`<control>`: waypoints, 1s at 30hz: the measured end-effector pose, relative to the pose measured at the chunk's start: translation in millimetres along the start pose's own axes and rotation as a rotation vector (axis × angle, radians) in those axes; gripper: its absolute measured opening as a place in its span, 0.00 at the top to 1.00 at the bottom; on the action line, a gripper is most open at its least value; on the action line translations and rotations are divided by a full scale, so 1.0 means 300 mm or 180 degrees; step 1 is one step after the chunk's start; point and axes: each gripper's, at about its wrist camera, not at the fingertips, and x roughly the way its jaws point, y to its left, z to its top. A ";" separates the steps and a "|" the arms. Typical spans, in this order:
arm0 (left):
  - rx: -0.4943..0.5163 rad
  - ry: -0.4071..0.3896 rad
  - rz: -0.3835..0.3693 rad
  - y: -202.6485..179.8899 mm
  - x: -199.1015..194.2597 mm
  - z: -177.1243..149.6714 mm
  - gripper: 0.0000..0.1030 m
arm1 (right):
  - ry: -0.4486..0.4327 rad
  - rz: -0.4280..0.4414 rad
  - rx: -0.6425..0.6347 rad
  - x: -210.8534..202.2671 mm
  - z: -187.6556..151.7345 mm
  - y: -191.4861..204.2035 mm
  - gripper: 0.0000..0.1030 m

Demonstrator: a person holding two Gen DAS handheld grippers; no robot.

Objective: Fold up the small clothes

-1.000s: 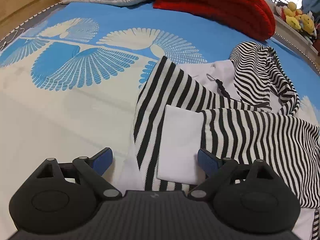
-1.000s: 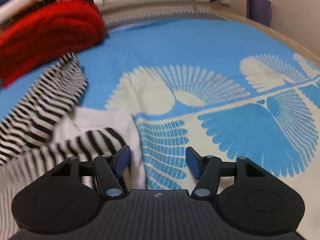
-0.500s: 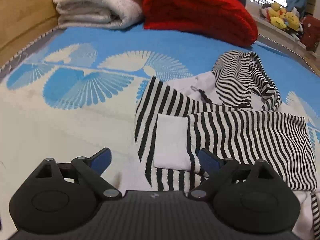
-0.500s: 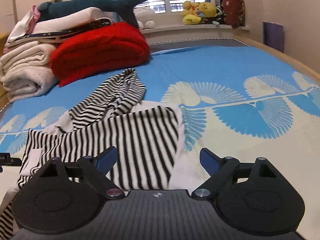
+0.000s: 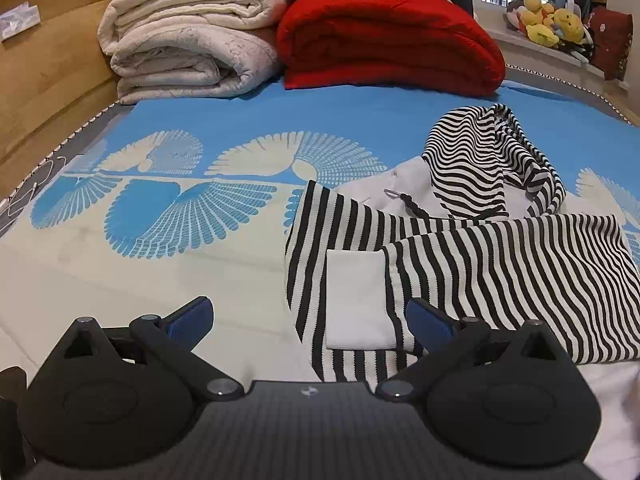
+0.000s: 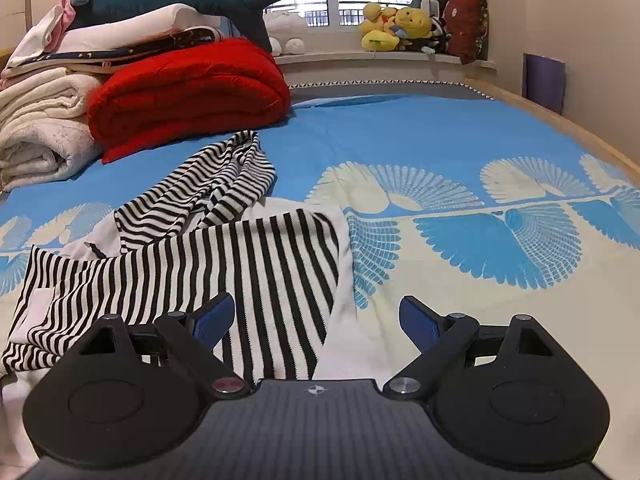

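1. Two grippers are in view, one per wrist camera, both held above a bed cover (image 5: pixel 248 120) printed blue and cream.
2. Left gripper (image 5: pixel 310 322): jaws spread wide, nothing between the fingers. The blue pads hang clear of the fabric; the right pad sits over the edge of the striped garment at 3 o'clock of the gap.
3. Right gripper (image 6: pixel 316 320): jaws spread wide, nothing held. The left pad is over the striped cloth; the right pad is over bare cover.
4. Striped garment (image 5: pixel 500 264): a black-and-white hooded top lying flat on the cover. In the left view it fills the 1 to 4 o'clock sector. A sleeve is folded across the body, with its white cuff (image 5: pixel 356 300) at the frame centre.
5. Hood (image 5: pixel 476 164): lies crumpled at 1 o'clock of the left view, beyond the body, with a dark zipper pull (image 5: pixel 408 202) just beside it.
6. In the right view the garment (image 6: pixel 192 272) lies from 9 to 11 o'clock.
7. Red quilt (image 5: pixel 384 40) and cream blanket (image 5: pixel 192 44): folded, touching side by side at 12 o'clock, well apart from the garment.
8. Stuffed toys (image 6: pixel 396 26) rest on the window ledge at 12 o'clock of the right view.
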 end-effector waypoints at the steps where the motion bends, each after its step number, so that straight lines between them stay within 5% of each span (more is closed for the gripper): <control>1: 0.0002 0.0000 -0.0005 -0.001 0.000 0.000 0.00 | 0.0018 0.0014 0.0008 0.002 -0.002 0.000 0.13; 30: -0.0118 0.0390 -0.0089 0.016 0.067 -0.014 0.00 | 0.0244 0.0026 0.0124 0.062 -0.009 -0.028 0.13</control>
